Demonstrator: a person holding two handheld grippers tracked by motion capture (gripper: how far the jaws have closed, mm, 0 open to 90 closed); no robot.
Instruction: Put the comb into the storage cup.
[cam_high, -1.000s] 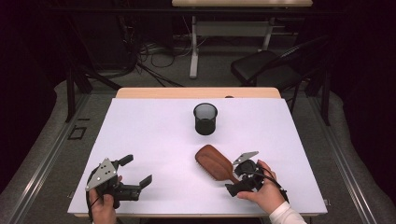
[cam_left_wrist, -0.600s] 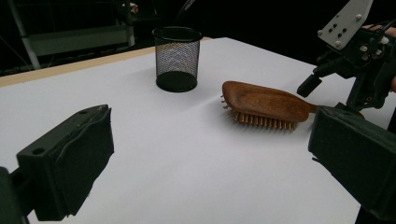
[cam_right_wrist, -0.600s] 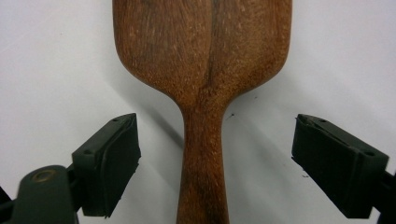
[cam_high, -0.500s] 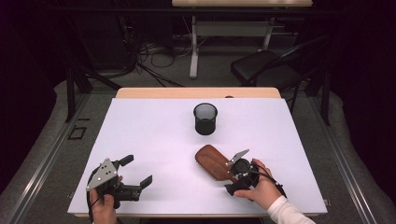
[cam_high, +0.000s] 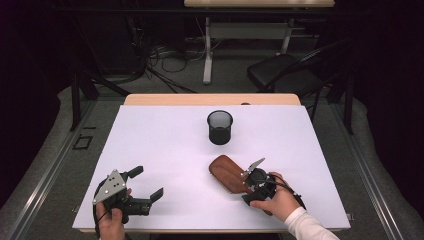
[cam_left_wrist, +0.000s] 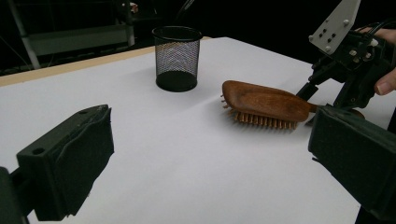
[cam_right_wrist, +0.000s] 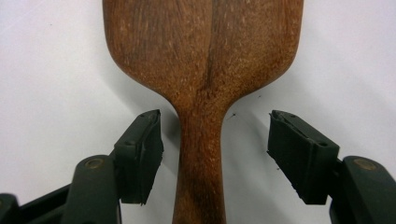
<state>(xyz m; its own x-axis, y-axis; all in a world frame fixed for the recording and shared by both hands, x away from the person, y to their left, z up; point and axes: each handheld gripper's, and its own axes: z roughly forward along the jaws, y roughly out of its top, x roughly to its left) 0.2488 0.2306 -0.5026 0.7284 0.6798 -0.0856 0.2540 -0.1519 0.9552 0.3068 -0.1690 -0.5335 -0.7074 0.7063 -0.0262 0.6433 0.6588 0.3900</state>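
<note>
A brown wooden hairbrush (cam_high: 227, 172) lies bristles down on the white table (cam_high: 165, 145), right of centre, its handle pointing at the person's right hand. My right gripper (cam_high: 245, 189) straddles that handle. In the right gripper view the handle (cam_right_wrist: 201, 154) runs between the two pads (cam_right_wrist: 142, 154), with a gap on each side. The jaws have just been closing around it and do not touch it. My left gripper (cam_high: 148, 183) rests at the near left corner, open and empty. The left gripper view shows the brush (cam_left_wrist: 264, 100) and the right gripper (cam_left_wrist: 322, 100) beyond my left gripper's jaws.
A black mesh cup (cam_high: 220, 127) stands upright past the brush, near the table's middle, also in the left gripper view (cam_left_wrist: 176, 58). A wooden strip edges the far side. A chair and desk legs stand on the floor beyond.
The right gripper has edged slightly left along the handle toward the brush head, and its jaws have narrowed around the handle. The left gripper and the cup have stayed put.
</note>
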